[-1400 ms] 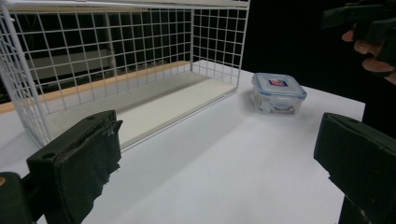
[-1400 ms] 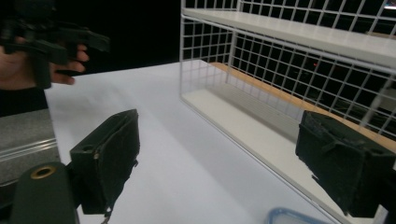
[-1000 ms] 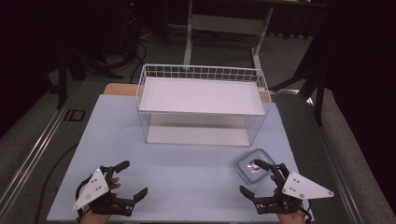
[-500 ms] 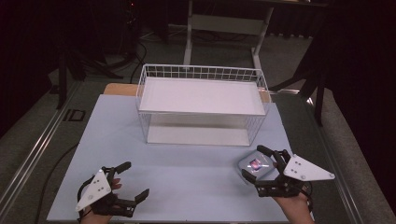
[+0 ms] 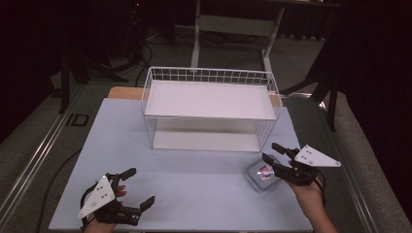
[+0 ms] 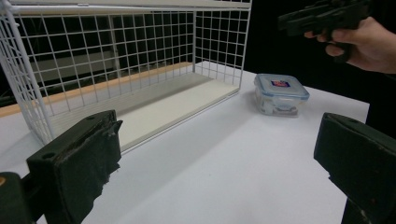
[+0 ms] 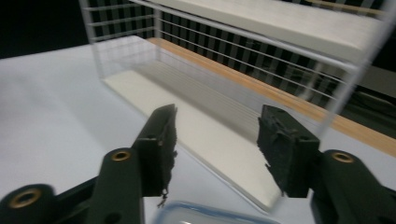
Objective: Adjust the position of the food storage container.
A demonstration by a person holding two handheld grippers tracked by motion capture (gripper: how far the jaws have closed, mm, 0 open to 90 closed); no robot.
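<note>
Right now I see my left gripper [image 5: 133, 190] low at the near left of the pale blue table [image 5: 194, 184], its jaws spread wide with nothing between them; in the left gripper view the two black jaws stand far apart at the bottom corners. My right gripper [image 5: 276, 152] hangs over the near right of the table, just above a small clear container with a blue-rimmed lid [image 5: 263, 174]; its jaws are apart and hold nothing, and in the right gripper view the container's lid edge [image 7: 219, 215] shows below them. The container [image 6: 281, 94] sits on the table just beside the near right corner of the white wire basket [image 5: 211, 109]; I cannot tell whether the jaws touch it. The basket [image 6: 126, 65] stands mid-table with a white board resting across its top.
</note>
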